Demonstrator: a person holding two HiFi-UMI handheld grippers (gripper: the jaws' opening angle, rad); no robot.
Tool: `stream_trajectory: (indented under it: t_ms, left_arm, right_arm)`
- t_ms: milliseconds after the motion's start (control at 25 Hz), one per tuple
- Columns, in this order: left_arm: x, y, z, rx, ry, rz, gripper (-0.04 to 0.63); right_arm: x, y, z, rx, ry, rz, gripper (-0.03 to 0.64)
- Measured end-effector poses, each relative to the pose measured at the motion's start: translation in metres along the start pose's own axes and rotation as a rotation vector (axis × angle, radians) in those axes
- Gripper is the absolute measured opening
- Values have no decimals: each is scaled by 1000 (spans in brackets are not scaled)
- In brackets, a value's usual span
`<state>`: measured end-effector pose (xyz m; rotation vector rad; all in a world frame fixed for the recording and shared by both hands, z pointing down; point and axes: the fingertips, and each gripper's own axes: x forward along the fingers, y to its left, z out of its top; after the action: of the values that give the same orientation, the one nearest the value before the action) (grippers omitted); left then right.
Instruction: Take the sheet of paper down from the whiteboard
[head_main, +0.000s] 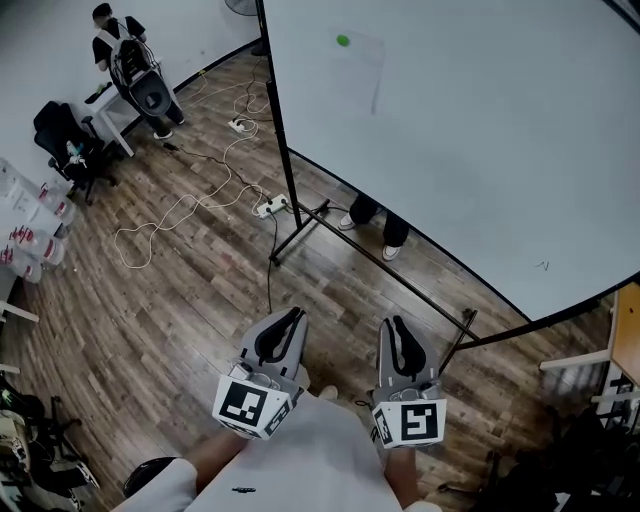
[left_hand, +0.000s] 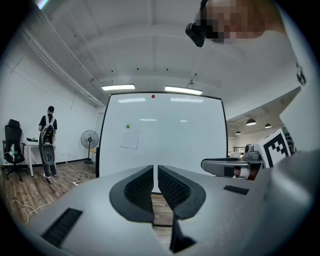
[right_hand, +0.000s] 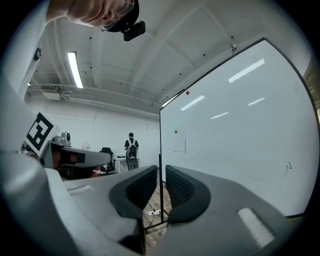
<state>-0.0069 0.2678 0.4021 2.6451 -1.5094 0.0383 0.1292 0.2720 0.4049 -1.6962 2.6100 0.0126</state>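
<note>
Floor: wood planks (head_main: 170, 290), brown, worn look.
Room: white walls, white ceiling w/ strip lights (left_hand: 118, 87); standing fan (left_hand: 90, 138) by the wall left of the board.
Whiteboard (head_main: 480, 150): big, black frame, on a black stand (head_main: 300, 230) w/ foot bars on the floor; red dot on top edge (left_hand: 153, 96).
Sheet of paper (head_main: 362, 68): on the board, upper part near its left edge, pinned by a green magnet (head_main: 343, 41) at its top; well apart from both tongs. Also seen in left gripper view (left_hand: 130, 140) and right gripper view (right_hand: 180, 141).
Writing: small dark scribble (head_main: 542, 265) low on the board, too small to read; black square patterns on the marker cubes (head_main: 250, 405).
Left tongs (head_main: 290, 318): jaws together, nothing betw. them, pointing at the board.
Right tongs (head_main: 397, 325): jaws close together, only a slit, nothing betw. them; board's left post shows beyond.
Around: person (head_main: 130, 60) standing by a white table (head_main: 110, 105) at the far wall; black office chair (head_main: 65, 140); pale cables (head_main: 190, 200) looped on the floor; power strip (head_main: 272, 206) near the stand.
Behind board: a pair of shoes (head_main: 385, 235) showing under its lower edge.
</note>
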Motion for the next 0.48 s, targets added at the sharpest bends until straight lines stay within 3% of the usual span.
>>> stream_trajectory:
  t_ms: [160,480]
  left_arm:
    - [4,8,4,2,-11,23,43]
    - [46,50,6,-16,-32,35,71]
  right_arm:
    - [8,-4,4,1,-16,13,83]
    - [67,-16,-4,-12,-3,11,84]
